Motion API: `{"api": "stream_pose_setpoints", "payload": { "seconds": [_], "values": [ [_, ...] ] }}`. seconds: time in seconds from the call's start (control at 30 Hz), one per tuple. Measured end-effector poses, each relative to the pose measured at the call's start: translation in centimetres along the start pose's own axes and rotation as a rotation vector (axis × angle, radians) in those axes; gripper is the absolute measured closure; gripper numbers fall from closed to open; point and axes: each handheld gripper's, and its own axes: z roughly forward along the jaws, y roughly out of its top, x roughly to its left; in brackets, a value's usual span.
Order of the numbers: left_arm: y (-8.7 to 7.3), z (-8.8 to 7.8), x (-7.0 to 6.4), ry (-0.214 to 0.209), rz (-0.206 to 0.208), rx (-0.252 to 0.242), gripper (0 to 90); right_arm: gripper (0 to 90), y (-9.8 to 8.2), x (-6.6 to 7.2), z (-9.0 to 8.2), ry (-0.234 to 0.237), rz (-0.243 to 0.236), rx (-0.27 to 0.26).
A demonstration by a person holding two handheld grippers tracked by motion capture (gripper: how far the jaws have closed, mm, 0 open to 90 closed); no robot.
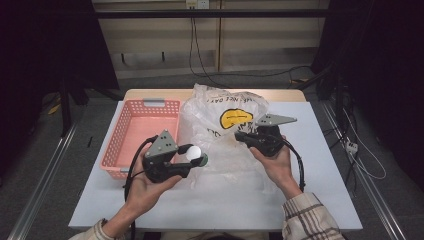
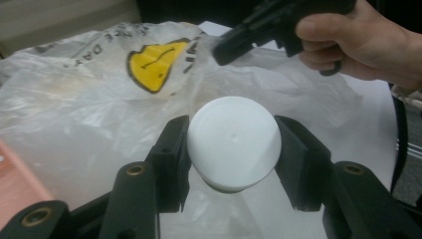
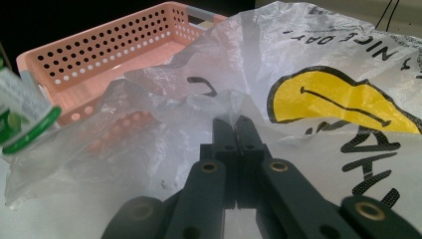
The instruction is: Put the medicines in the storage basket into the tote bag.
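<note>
Beside the basket [image 1: 145,131], left gripper [image 1: 196,155] clamps a white-capped bottle [image 2: 234,142]; carry it level while right gripper [image 3: 238,130], closed, pinches the bag [image 1: 227,125].

The high view looked forward and down from above the person's side, taking in the whole table [image 1: 320,165]. The left gripper view sat close behind its jaws, facing across the plastic bag [image 2: 74,114] toward the right gripper [image 2: 234,47]. The right gripper view looked low along its jaws at that same bag, with the pink basket [image 3: 99,50] behind.
</note>
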Motion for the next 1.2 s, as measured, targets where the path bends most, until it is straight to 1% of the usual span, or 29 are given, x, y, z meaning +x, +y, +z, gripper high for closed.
{"api": "stream_pose_setpoints", "payload": {
  "seconds": [0.07, 0.1, 0.17, 0.2, 0.23, 0.3, 0.4, 0.47, 0.53, 0.57, 0.73, 0.77, 0.8, 0.87, 0.9, 0.93, 1.0, 1.07, 1.1, 1.13, 1.2],
  "values": [
    [0.2, 0.6, -0.5, -0.015, 0.01, 0.001, 51.0, 90.0, 0.0, 0.0, 0.0, -0.002, 0.001, 0.001],
    [0.3, 0.9, -0.6, -0.015, 0.017, 0.007, 51.1, 90.0, 0.0, 0.0, -0.1, -0.003, -0.001, 0.0],
    [0.4, 1.9, -1.0, -0.025, 0.011, 0.004, 51.1, 90.0, 0.1, 0.0, -0.2, -0.004, -0.001, -0.003],
    [0.5, 2.3, -1.1, -0.029, 0.02, 0.01, 51.1, 90.0, 0.1, 0.0, -0.2, -0.004, 0.0, -0.005],
    [0.6, 2.8, -1.2, -0.033, 0.02, 0.018, 51.1, 90.0, 0.1, 0.0, -0.2, -0.004, 0.0, -0.005],
    [0.8, 3.6, -1.4, -0.051, 0.002, 0.019, 51.1, 90.0, 0.1, 0.0, -0.2, -0.003, 0.001, -0.005],
    [1.1, 4.9, -1.6, -0.055, 0.005, 0.034, 51.1, 90.0, 0.1, 0.0, -0.2, 0.0, -0.002, -0.003],
    [1.1, 6.0, -1.6, -0.06, -0.01, 0.049, 51.1, 90.0, 0.1, 0.1, -0.2, 0.001, -0.003, -0.002],
    [1.0, 7.0, -1.5, -0.058, -0.014, 0.064, 51.1, 90.0, 0.1, 0.1, -0.2, 0.008, -0.006, -0.002],
    [0.9, 7.5, -1.5, -0.053, -0.009, 0.077, 51.1, 90.0, 0.1, 0.2, -0.2, 0.009, -0.007, 0.0],
    [0.4, 9.9, -1.2, -0.04, -0.034, 0.128, 51.1, 90.0, 0.1, 0.4, -0.2, 0.016, -0.01, 0.004],
    [0.2, 10.4, -1.2, -0.039, -0.036, 0.128, 51.0, 90.0, 0.1, 0.4, -0.2, 0.017, -0.009, 0.005],
    [0.2, 10.8, -1.3, -0.026, -0.024, 0.146, 51.0, 90.0, 0.0, 0.5, -0.2, 0.02, -0.009, 0.006],
    [0.0, 11.6, -1.1, -0.02, -0.032, 0.161, 51.0, 90.0, 0.0, 0.5, -0.3, 0.022, -0.007, 0.007],
    [-0.1, 12.1, -0.9, -0.023, -0.044, 0.162, 51.0, 90.0, -0.1, 0.4, -0.3, 0.018, -0.004, 0.004],
    [-0.2, 12.4, -0.8, -0.017, -0.048, 0.168, 51.0, 90.0, -0.2, 0.4, -0.4, 0.018, 0.001, 0.002],
    [-0.3, 13.0, -0.6, -0.002, -0.054, 0.167, 51.0, 90.0, -0.4, 0.3, -0.5, 0.019, 0.003, 0.012],
    [-0.5, 13.5, -0.2, 0.012, -0.068, 0.179, 51.0, 90.0, -0.6, 0.3, -0.5, 0.022, 0.001, 0.021],
    [-0.6, 13.8, -0.1, 0.011, -0.075, 0.177, 51.0, 90.0, -0.7, 0.3, -0.6, 0.022, 0.001, 0.028],
    [-0.7, 14.0, 0.0, 0.018, -0.074, 0.185, 51.0, 90.0, -0.8, 0.4, -0.6, 0.022, 0.0, 0.03],
    [-0.9, 14.7, 0.2, 0.032, -0.078, 0.185, 51.0, 90.0, -1.1, 0.5, -0.7, 0.029, -0.001, 0.041]
  ]
}}
